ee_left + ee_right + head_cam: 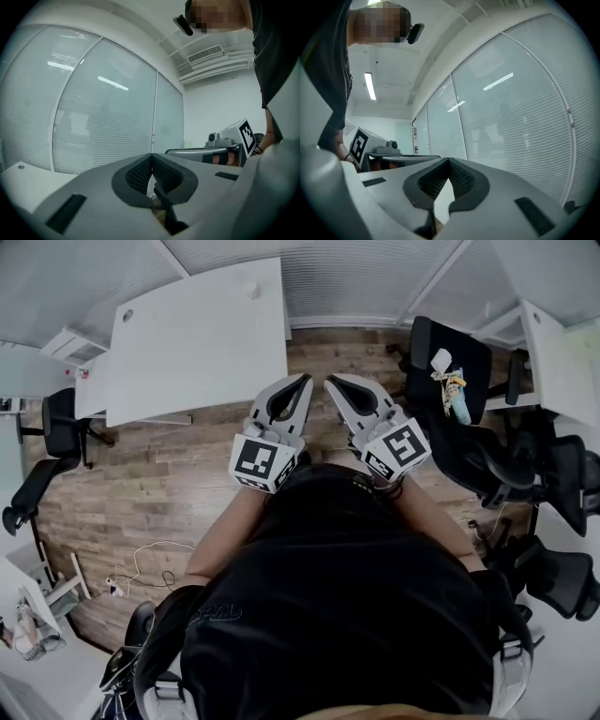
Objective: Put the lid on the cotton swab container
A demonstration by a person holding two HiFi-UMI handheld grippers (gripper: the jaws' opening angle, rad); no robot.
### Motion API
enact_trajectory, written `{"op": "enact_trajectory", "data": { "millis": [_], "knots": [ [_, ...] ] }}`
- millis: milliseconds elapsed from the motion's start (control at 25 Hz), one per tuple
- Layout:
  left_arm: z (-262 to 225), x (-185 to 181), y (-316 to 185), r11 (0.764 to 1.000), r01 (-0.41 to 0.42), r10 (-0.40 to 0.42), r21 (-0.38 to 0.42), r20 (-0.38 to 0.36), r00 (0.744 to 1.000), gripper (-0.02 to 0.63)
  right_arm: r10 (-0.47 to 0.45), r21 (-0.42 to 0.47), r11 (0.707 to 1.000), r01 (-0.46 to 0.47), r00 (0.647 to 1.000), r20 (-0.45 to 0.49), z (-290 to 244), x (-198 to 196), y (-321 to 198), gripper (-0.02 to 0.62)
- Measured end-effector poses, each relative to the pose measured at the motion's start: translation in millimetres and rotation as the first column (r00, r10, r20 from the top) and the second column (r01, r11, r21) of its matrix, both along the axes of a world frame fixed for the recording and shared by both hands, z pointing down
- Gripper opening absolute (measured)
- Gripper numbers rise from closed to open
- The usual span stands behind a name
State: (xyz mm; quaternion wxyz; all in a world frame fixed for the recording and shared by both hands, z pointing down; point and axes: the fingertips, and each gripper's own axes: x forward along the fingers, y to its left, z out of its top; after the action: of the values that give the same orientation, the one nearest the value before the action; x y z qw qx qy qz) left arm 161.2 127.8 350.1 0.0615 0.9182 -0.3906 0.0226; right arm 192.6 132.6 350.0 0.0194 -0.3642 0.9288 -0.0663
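A wooden floor (159, 484) is seen below, and a white table (197, 343) is set ahead of the person, whose black top (347, 596) fills the lower frame. Office chairs (553, 474) are ranged at the right. The left gripper (306, 379) and right gripper (330, 381) are held side by side at the chest, short of the table. Both pairs of jaws are closed tip to tip, with nothing gripped. A small pale object (251, 287) is seen near the table's far edge, too small to be told as container or lid.

An office. A white desk (197, 334) stands at eleven o'clock, black swivel chairs (562, 479) at three. Glass walls with blinds (103, 112) enclose it.
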Motion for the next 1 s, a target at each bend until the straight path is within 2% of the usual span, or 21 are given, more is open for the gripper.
{"op": "enact_trajectory", "data": {
  "millis": [360,600,760,1000],
  "knots": [
    [-13.1,-75.0,-75.3,1.0,0.005,-0.005,0.025,-0.001,1.0,0.015,-0.044,0.027,0.999,0.044,0.999,0.013,-13.4,-82.4,-82.2,0.023],
    [-16.9,-122.4,-109.4,1.0,0.019,-0.019,0.022,0.002,1.0,0.015,-0.059,0.021,0.998,0.059,0.998,0.007,-18.4,-131.9,-115.7,0.023],
    [-12.1,-143.0,-118.4,0.999,0.032,-0.032,0.001,-0.006,0.999,0.015,-0.083,0.003,0.997,0.083,0.997,-0.004,-14.7,-155.3,-123.7,0.023],
    [-0.9,-156.2,-123.1,0.998,0.057,-0.058,-0.023,-0.038,0.998,0.015,-0.102,-0.025,0.995,0.101,0.995,-0.02,-4.2,-167.5,-131.1,0.023]
  ]
}}
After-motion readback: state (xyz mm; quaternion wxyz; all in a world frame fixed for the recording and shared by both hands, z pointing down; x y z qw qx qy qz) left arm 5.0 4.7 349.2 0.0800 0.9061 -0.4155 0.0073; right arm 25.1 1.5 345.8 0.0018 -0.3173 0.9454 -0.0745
